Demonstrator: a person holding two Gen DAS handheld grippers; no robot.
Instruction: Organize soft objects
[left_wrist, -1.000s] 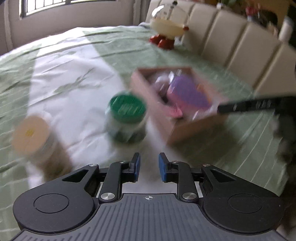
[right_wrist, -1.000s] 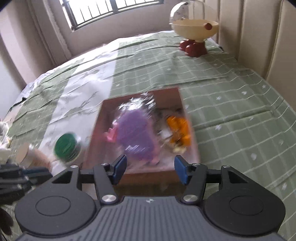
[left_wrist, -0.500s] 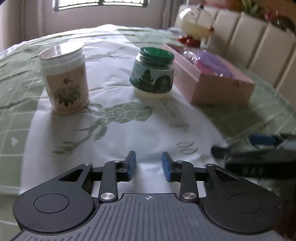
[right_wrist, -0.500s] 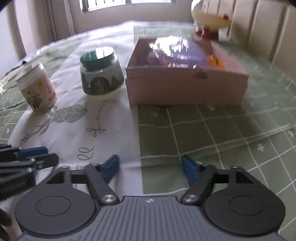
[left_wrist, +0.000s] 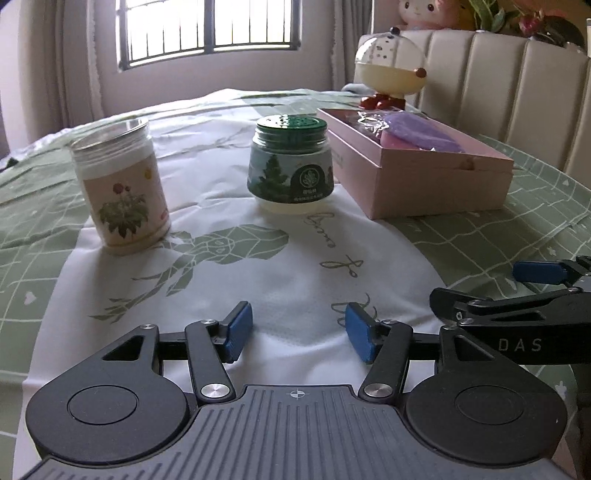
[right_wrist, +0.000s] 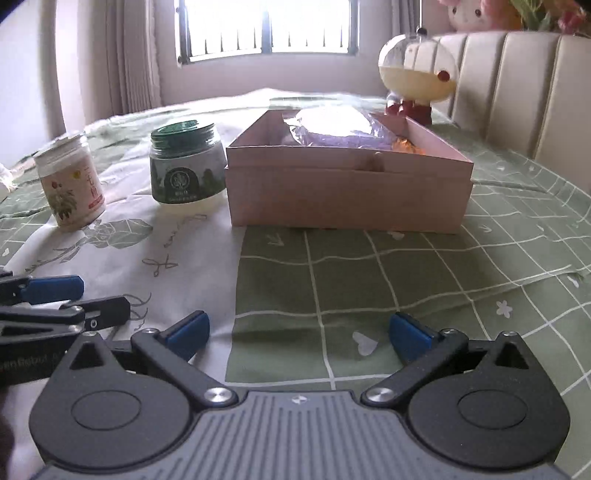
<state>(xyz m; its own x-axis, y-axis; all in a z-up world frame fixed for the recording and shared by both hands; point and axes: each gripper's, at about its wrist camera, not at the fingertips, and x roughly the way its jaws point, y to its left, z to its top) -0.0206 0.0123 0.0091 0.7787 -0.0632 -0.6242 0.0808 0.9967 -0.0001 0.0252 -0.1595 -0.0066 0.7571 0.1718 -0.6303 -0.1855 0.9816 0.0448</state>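
Both claws rest low at the frame bottom, left claw (left_wrist: 297, 334) and right claw (right_wrist: 298, 334) spread and empty; the purple soft toy (right_wrist: 338, 127) lies in the pink box (right_wrist: 347, 192) mid-frame, seemingly stored

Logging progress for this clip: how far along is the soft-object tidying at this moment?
Looks done: a purple soft toy in clear wrap and an orange item lie in the open pink cardboard box. In hand: nothing; the left gripper and right gripper are both open, low over the green-and-white bedspread. Left: no loose soft object is visible, so probably little.
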